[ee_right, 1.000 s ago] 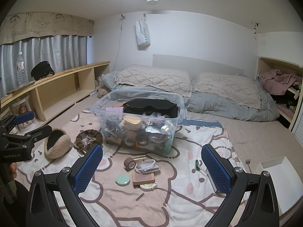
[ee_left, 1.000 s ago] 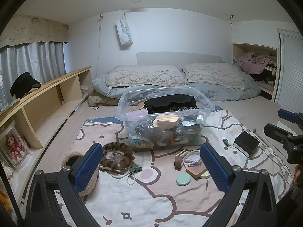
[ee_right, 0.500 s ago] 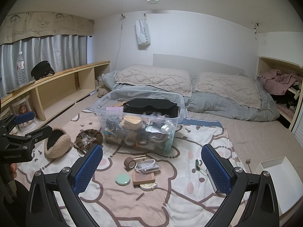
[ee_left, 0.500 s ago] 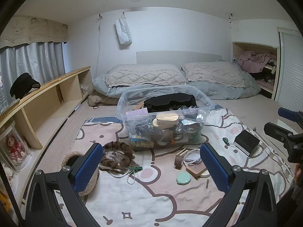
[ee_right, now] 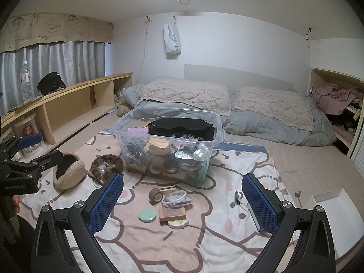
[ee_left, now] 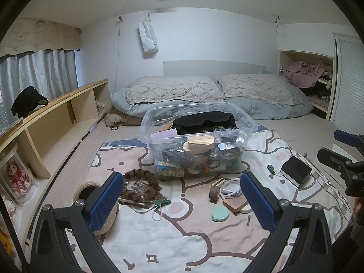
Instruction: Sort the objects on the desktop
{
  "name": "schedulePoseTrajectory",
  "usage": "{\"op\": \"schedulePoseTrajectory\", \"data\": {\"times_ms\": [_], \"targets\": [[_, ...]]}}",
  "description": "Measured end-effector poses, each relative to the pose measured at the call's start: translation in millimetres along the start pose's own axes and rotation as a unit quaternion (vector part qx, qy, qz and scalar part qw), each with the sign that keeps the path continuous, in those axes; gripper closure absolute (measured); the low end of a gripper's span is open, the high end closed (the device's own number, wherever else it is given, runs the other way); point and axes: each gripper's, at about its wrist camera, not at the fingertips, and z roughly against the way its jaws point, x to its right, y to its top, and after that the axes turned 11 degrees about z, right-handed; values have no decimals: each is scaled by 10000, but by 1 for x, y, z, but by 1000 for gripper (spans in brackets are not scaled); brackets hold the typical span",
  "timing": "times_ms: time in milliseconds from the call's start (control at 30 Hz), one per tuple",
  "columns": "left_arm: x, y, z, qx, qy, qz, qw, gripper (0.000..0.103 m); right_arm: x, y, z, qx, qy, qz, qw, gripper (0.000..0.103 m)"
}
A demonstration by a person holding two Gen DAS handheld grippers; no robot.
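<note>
Tools both spread apart, empty — mint compact [ee_left: 220,213] lies between right tool [ee_right: 182,201] tips, beyond left tool [ee_left: 182,201].

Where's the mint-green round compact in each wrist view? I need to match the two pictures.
Left wrist: mint-green round compact lies lower centre-right on the blanket, nearer the right-hand finger.
Right wrist: compact lies lower centre-left, nearer the left-hand finger.
Shared landmark: brown tape roll, just beyond it.
</note>
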Motion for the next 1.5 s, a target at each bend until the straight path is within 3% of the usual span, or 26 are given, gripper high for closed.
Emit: {"op": "schedulePoseTrajectory", "data": {"times_ms": [333, 867, 1067, 1267, 1500], "targets": [[-11, 1, 3, 59, 80, 140, 9999, 0, 24, -6, 4, 51, -251, -229, 9994, 0], [-46, 14, 3, 75, 513, 423, 9978, 0, 81, -19, 9, -4, -632, -908, 9939, 0], [-56, 16, 1, 1, 490, 490, 9976, 0, 96, -25, 6, -43, -757, -954, 9925, 0], [-64, 19, -9, -211, 372, 591, 9973, 0, 112, -35, -4, -47, -738, -986, 9924, 0], [-66, 21, -25, -237, 599, 232, 9977, 0, 130, -62, -33, -259, -476, -991, 9936, 0]]}}
